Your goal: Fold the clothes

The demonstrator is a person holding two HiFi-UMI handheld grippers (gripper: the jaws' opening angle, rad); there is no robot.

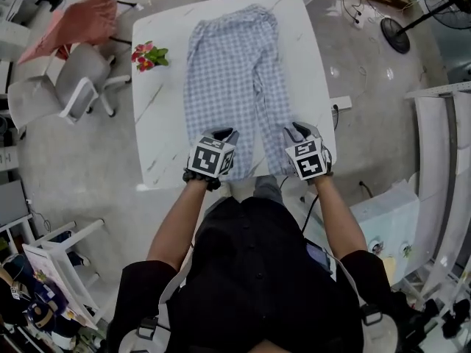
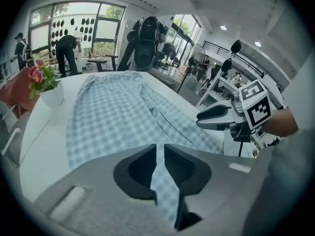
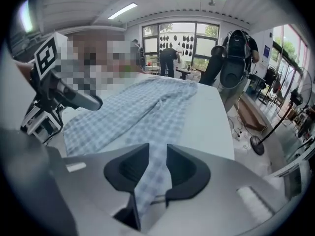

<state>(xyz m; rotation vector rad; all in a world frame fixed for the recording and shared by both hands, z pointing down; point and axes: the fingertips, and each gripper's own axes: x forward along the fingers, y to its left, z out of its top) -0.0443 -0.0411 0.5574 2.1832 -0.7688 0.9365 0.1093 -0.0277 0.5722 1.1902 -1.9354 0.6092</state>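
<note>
L gripper (image 1: 222, 135) clenched on checked pants (image 1: 234, 72) hem, lower ctr-left; R gripper (image 1: 297, 131) clenched on other hem, ctr-right. Rest flat on white table (image 1: 158, 116).

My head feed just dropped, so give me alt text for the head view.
The left gripper and right gripper each pinch a near leg hem of blue checked trousers spread flat on a white table, waistband at the far end. A small flower pot stands near the table's far left edge.
</note>
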